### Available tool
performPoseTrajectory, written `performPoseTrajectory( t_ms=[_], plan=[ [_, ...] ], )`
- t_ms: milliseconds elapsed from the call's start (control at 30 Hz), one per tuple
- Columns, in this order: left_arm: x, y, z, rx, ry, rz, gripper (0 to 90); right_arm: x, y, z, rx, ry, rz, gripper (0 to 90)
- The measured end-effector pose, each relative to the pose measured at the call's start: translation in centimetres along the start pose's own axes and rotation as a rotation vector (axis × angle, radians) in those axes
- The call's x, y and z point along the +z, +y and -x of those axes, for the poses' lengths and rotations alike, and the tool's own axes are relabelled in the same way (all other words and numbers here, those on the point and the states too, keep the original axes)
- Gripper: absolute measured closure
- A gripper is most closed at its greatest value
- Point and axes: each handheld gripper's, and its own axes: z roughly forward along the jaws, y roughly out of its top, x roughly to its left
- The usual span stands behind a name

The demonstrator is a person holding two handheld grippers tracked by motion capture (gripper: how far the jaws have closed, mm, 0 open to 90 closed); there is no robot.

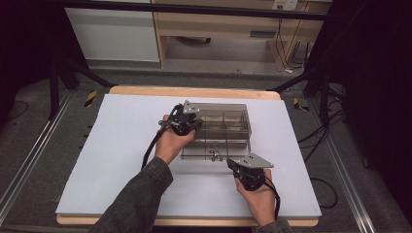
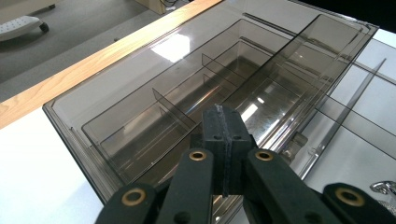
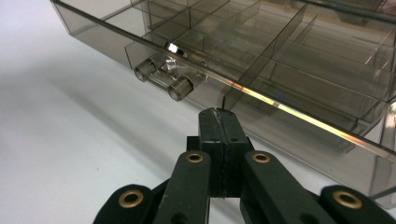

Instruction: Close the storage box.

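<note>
Left gripper (image 2: 223, 116): your jaws are clenched, empty, over the smoky compartment box's (image 2: 116, 100) near wall.
Right gripper (image 3: 219, 119): clenched, empty, just short of its latch (image 3: 163, 74).

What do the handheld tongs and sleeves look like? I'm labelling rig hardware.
Both tongs, left and right, are black, each topped by a grey three-cornered plate and trailing a black cable. Up close, the black jaws are flat linkage bars with brass-coloured rivets and blocky tips. The sleeves are dark grey-green fabric.
</note>
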Motion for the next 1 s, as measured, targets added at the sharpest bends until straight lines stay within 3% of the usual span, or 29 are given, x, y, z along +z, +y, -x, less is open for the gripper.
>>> performPoseTrajectory(
  t_ms=[633,1000],
  plan=[
    [0.0,0.1,0.1,0.001,-0.007,-0.004,90.0,1.0,1.3,1.3,-0.008,-0.024,-0.003,90.0],
    [0.0,0.1,0.1,0.006,-0.007,-0.01,90.0,2.1,2.6,2.4,-0.023,-0.047,-0.033,90.0]
  ],
)
